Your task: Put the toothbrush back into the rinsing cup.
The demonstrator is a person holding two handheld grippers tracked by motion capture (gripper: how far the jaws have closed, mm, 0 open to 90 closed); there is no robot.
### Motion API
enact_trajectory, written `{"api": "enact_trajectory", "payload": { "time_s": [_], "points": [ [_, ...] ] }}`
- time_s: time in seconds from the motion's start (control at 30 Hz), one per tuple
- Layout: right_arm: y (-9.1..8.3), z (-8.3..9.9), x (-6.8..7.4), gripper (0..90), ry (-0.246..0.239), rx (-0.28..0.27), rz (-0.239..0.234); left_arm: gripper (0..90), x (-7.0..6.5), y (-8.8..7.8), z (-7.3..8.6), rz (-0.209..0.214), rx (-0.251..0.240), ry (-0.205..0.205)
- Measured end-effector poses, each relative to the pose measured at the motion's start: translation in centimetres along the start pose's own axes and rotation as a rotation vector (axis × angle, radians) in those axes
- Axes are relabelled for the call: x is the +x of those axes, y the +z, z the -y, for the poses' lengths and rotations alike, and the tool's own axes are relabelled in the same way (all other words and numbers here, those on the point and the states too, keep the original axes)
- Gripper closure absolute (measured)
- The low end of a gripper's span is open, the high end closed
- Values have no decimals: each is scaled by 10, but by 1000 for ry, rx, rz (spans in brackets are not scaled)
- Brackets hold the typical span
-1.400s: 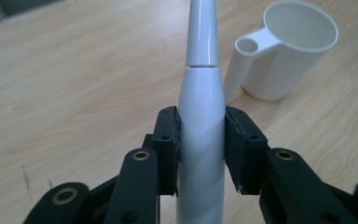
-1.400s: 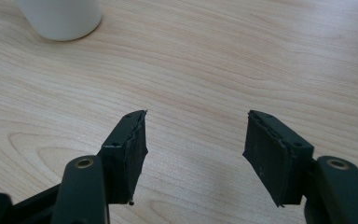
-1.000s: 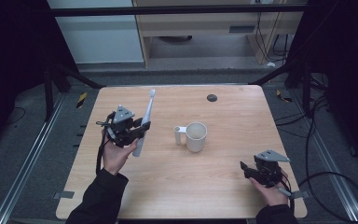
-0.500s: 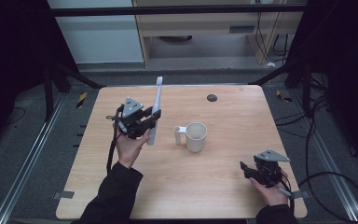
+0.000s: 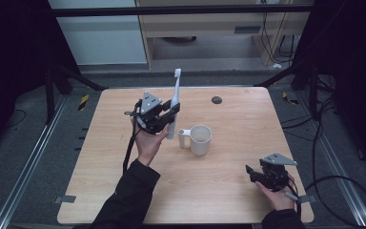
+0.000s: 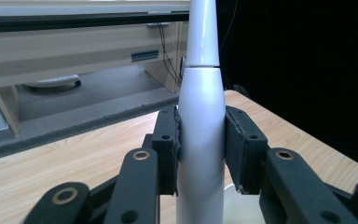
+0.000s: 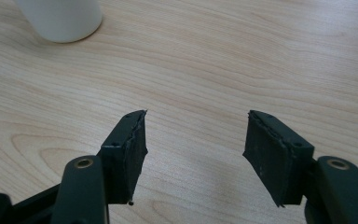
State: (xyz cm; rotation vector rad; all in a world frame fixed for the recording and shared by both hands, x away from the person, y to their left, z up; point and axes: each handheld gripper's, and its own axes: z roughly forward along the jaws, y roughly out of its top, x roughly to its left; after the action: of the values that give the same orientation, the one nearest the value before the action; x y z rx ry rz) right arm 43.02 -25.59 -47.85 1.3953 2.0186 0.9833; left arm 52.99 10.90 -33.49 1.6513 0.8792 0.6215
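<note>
The left gripper (image 5: 169, 116) is clenched on a white electric toothbrush (image 5: 173, 102), its black pads (image 6: 168, 149) pressed against both sides of the smooth, glossy handle. The handle is round and tapering, with a thin seam where the slimmer neck begins. It stands nearly upright, lifted off the table, with the brush head at the top toward the far edge. The lower end hangs just left of a white mug (image 5: 200, 139).

The mug is a plain matte cylinder with a small loop handle on its left side; it stands upright near the middle of the table (image 5: 228, 191), and what can be seen of its inside looks bare. The tabletop is pale wood with a visible grain, rectangular with rounded corners. A small dark round disc (image 5: 216, 99) lies near the far edge.

The right gripper (image 5: 253, 172) rests at the near right corner, its jaws apart with nothing between the rough, worn pads (image 7: 130, 149).
</note>
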Motion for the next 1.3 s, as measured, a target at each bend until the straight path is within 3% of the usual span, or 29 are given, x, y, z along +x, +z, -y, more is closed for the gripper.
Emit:
{"api": "enact_trajectory", "payload": {
  "time_s": [0.43,0.77,1.3],
  "points": [
    [0,0,-1,386,4,-2,-7,665,-22,23,-11,41,-43,14],
    [0,0,-1,387,4,-5,-11,665,-36,43,-6,66,-49,13],
    [1,1,-1,388,4,-6,-16,665,-47,69,10,87,-9,11]
  ]
}}
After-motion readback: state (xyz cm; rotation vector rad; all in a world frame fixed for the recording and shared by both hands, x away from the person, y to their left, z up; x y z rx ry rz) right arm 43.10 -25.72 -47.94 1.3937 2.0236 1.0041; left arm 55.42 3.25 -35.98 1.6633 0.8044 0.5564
